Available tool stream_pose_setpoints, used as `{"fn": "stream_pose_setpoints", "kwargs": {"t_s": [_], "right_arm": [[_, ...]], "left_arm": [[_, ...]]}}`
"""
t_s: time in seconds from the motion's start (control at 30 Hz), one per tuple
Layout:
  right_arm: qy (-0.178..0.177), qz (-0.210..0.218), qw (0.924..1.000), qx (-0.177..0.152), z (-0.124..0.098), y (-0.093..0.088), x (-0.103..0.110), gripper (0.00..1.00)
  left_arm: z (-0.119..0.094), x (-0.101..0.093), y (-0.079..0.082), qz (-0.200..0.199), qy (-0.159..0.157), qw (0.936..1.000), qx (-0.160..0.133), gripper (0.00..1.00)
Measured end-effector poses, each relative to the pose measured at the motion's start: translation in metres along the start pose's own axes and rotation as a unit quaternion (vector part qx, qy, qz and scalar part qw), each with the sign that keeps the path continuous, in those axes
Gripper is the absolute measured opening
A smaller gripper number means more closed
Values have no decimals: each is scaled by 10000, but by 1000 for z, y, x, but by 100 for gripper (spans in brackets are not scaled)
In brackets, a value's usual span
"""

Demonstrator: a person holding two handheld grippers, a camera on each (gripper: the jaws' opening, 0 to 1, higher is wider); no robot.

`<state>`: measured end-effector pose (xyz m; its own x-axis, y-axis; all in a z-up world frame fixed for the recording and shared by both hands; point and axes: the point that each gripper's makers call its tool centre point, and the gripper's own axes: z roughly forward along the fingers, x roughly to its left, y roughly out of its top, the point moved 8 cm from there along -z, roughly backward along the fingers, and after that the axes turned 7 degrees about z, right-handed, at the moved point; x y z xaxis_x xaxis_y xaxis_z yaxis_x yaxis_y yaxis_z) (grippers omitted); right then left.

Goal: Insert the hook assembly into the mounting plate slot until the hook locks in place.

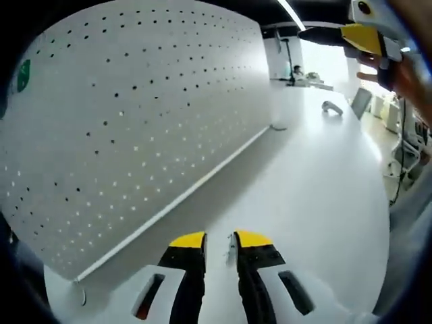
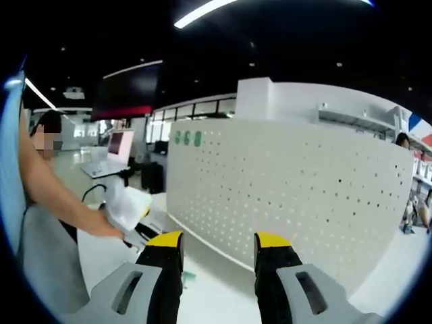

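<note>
While the left gripper (image 1: 218,244) hangs low over the white table (image 1: 317,182), its two yellow-tipped jaws stand only a narrow gap apart, and a small thin metal piece (image 1: 231,247) shows in that gap against the inner face of the right-hand jaw; it is too small to tell whether this is the hook assembly or whether the jaws truly grip it. From 9 to 12 o'clock in the left gripper view, the white perforated mounting plate (image 1: 135,128) stands upright on the table, its lower edge running diagonally from 7 o'clock toward the centre. At 1 o'clock the right gripper (image 1: 364,37) enters that view with a yellow tip, held by a hand (image 1: 412,74). A small grey object (image 1: 331,106) lies on the table far off at 2 o'clock. In the right gripper view the right gripper (image 2: 219,243) has its jaws spread wide with nothing between them, facing the same perforated mounting plate (image 2: 290,189) straight ahead. At 8 o'clock there, a person's forearm (image 2: 61,196) reaches to the white body of the left gripper (image 2: 128,206). A laptop (image 2: 115,152) sits on a desk behind at 9 o'clock.
</note>
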<state>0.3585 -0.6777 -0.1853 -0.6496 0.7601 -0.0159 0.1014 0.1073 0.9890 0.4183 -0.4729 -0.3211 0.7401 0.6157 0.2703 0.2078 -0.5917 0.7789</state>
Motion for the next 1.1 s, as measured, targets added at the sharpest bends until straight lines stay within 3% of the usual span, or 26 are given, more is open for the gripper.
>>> {"fn": "stream_pose_setpoints", "kwargs": {"t_s": [0.27, 0.63, 1.1], "right_arm": [[-21, 64, 10000, 59, -2, -7, -2, 41], [-21, 137, 9999, 98, 0, -12, -5, 41], [-62, 201, 9997, 149, -1, -16, -8, 40]], "left_arm": [[16, -3, -10, 63, -119, 9998, 169, 14], [30, -10, -12, 164, -336, 9989, 296, 8], [39, -12, -12, 308, -392, 9980, 383, 4]]}}
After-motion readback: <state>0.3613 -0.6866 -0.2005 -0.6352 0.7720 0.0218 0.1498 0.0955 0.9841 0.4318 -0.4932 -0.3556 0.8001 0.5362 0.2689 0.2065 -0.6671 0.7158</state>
